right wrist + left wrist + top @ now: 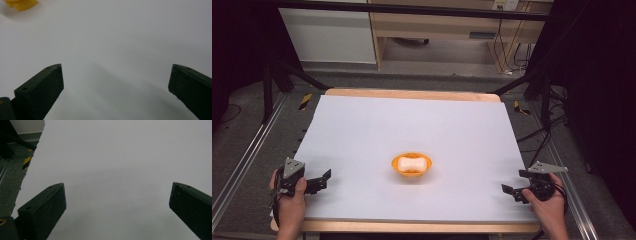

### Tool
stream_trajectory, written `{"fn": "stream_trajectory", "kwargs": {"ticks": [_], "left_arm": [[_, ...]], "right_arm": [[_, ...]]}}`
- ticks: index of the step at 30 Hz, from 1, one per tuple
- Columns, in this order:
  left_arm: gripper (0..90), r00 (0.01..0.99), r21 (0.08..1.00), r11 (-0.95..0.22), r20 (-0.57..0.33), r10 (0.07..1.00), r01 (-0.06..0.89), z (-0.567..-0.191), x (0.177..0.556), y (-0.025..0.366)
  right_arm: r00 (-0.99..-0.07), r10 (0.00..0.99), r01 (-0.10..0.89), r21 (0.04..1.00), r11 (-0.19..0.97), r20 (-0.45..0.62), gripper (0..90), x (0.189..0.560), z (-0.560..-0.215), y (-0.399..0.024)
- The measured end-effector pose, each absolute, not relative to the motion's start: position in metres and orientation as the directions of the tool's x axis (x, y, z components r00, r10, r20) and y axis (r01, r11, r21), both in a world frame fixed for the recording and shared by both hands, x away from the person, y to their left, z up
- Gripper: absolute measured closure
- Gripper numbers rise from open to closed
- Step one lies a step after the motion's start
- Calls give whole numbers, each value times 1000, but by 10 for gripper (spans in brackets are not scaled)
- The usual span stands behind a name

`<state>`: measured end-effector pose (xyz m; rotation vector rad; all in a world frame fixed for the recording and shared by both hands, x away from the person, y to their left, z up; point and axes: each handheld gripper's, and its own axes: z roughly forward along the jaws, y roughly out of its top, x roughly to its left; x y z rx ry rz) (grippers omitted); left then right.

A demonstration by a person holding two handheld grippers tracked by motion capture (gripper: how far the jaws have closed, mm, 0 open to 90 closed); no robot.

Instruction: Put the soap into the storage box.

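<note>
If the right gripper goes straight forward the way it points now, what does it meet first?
Probably nothing: ahead of the right gripper, whose jaws stand wide open, lies bare white table. The orange bowl sits off to one side of that line, so the gripper would likely pass it, though depth is hard to judge.

No text, brand, number or label can be read anywhere in these pictures. Beyond the far edge of the white sheet-covered wooden table (pixel 362 130), a small pale blue strip (pixel 482 35) on the light wooden cabinet front may be a label, but it is too small and blurred to make out. Left and right of that same far edge lie yellow-and-black striped warning markings (pixel 305 101) on the grey floor; they are hazard stripes, carrying no letters or figures.
</note>
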<state>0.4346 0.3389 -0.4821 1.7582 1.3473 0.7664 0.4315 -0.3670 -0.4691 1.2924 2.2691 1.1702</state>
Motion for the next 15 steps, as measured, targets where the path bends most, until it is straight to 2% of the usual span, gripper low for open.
{"fn": "stream_trajectory", "kwargs": {"ticks": [3,7,15], "left_arm": [[4,258,855,-140,8,966,499,-482,434,339],[4,257,856,-137,5,966,498,-482,435,339],[4,257,856,-136,4,966,499,-482,435,339]], "right_arm": [[-536,833,582,774,248,136,5,427,-473,-373],[-439,890,582,794,177,124,5,419,-478,-379],[-431,891,548,826,131,145,5,413,-478,-381]]}}
